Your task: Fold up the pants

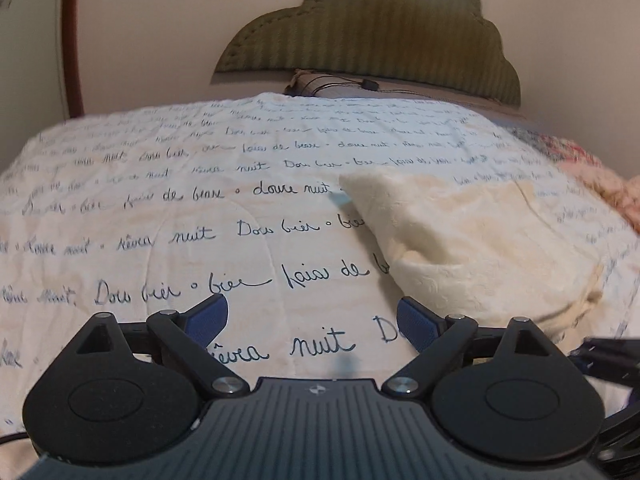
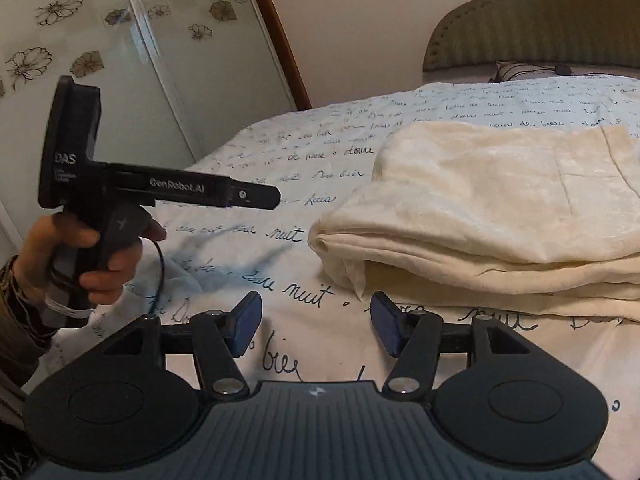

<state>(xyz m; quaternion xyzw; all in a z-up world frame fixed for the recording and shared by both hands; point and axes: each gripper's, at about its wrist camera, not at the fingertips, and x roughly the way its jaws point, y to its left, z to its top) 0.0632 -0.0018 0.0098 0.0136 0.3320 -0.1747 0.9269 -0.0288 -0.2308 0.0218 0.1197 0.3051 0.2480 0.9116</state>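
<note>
The cream pants [image 1: 472, 240] lie folded in a thick stack on the bed, right of centre in the left wrist view. In the right wrist view the pants [image 2: 500, 208] fill the right side, the folded edge facing me. My left gripper [image 1: 312, 320] is open and empty, hovering over the bedspread just left of the pants. It also shows side-on in the right wrist view [image 2: 256, 198], held in a hand at the left. My right gripper [image 2: 316, 322] is open and empty, just in front of the stack's near left corner.
The white bedspread [image 1: 160, 220] with dark handwritten script covers the bed. A green padded headboard [image 1: 380, 28] and a pillow with a cable [image 1: 332, 84] are at the far end. A glass wardrobe door with flower decals [image 2: 120, 60] stands to the left. A patterned cloth [image 1: 600, 176] lies at the right edge.
</note>
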